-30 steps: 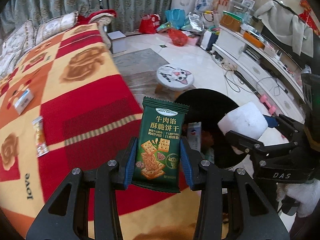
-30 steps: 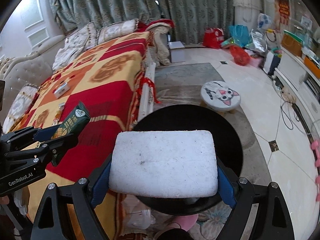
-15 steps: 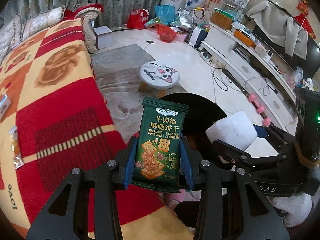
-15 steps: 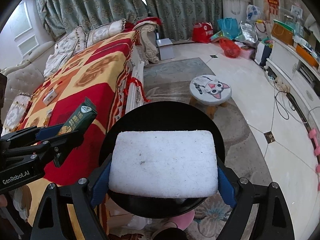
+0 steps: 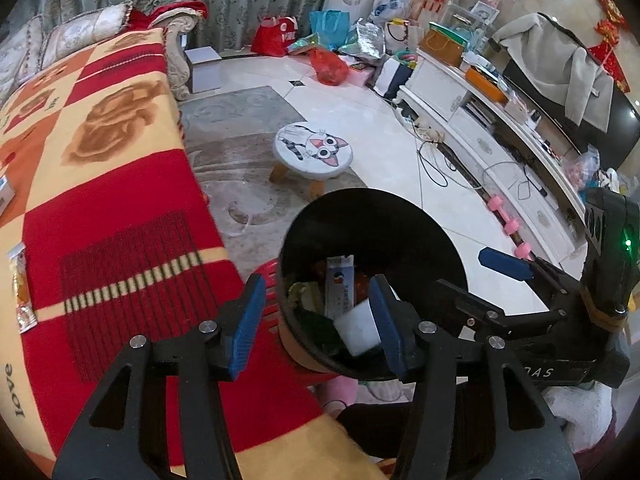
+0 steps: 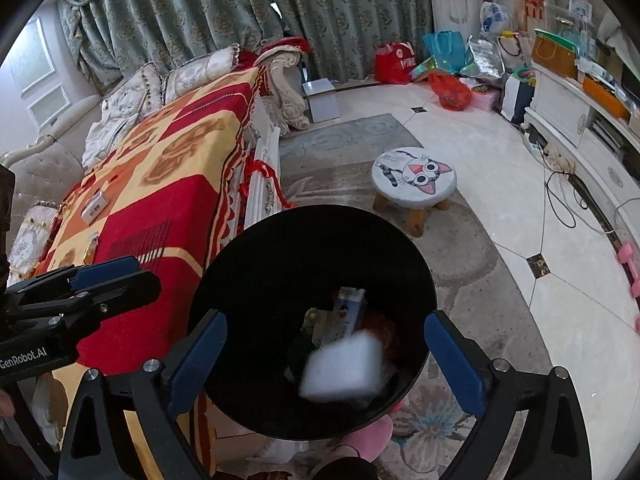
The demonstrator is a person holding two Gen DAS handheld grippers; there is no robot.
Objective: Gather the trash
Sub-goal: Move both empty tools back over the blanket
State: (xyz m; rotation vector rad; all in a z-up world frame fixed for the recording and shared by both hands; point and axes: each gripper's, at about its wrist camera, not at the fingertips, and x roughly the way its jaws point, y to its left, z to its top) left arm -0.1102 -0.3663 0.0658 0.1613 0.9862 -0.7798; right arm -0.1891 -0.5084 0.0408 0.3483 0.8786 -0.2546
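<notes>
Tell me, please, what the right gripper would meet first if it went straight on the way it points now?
Most likely the white foam block in the black trash bin, centred between the open right gripper fingers; depth is uncertain.

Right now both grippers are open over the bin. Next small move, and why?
Probably swing the left gripper back over the blanket toward the orange wrapper. The white foam block already sits inside the black bin, and the wrapper lies uncollected.

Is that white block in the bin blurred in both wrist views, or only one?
Right wrist: the white block is smeared with soft edges, while the bin rim and stool stay sharp. Left wrist: the block shows cleaner edges, partly hidden behind a finger of the left gripper. Both views bow at the edges.
</notes>
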